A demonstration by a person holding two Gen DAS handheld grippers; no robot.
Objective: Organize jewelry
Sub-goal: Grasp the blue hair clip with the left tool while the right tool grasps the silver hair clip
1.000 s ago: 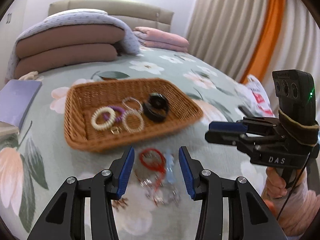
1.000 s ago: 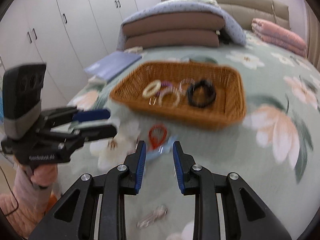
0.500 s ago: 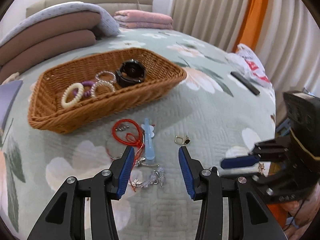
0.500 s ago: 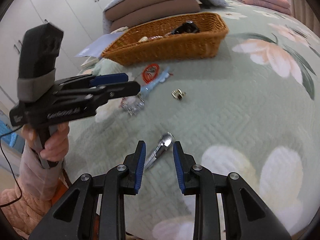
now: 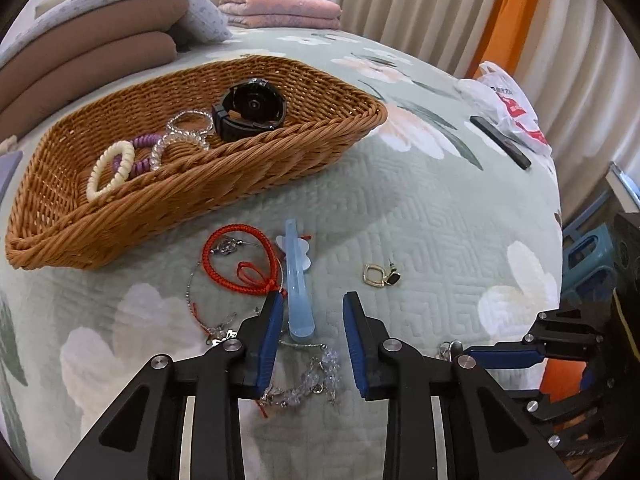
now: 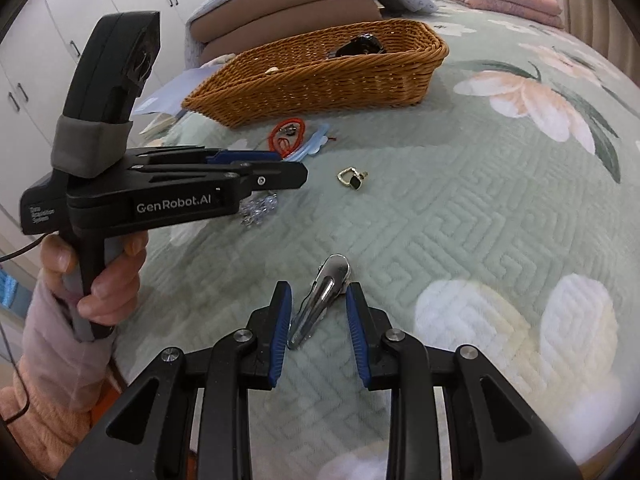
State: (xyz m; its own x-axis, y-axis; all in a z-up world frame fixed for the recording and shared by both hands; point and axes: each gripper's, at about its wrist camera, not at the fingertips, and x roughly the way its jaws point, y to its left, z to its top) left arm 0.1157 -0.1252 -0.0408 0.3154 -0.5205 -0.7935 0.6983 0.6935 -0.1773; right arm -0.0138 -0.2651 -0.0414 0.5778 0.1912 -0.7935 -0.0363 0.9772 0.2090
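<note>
A wicker basket (image 5: 248,184) on the bed holds a black watch (image 5: 250,110), a cream bracelet (image 5: 110,174) and clear and purple bracelets. In front of it lie a red cord bracelet (image 5: 240,258), a light blue hair clip (image 5: 296,284), a gold earring (image 5: 378,276) and a crystal chain (image 5: 312,376). My left gripper (image 5: 310,340) is open, its jaws on either side of the blue clip's near end. My right gripper (image 6: 316,332) is open around a silver hair clip (image 6: 324,296) on the quilt. The basket also shows in the right wrist view (image 6: 320,76).
The bed has a green floral quilt (image 6: 500,208). Folded brown cushions (image 5: 88,60) and pink blankets (image 5: 280,10) lie behind the basket. A black remote (image 5: 500,142) and a plastic bag (image 5: 508,104) lie at the right edge. White wardrobes (image 6: 60,40) stand at the left.
Both grippers have moved back from the basket and lower toward the quilt. My right gripper has come around the silver clip; my left has closed in on the blue clip.
</note>
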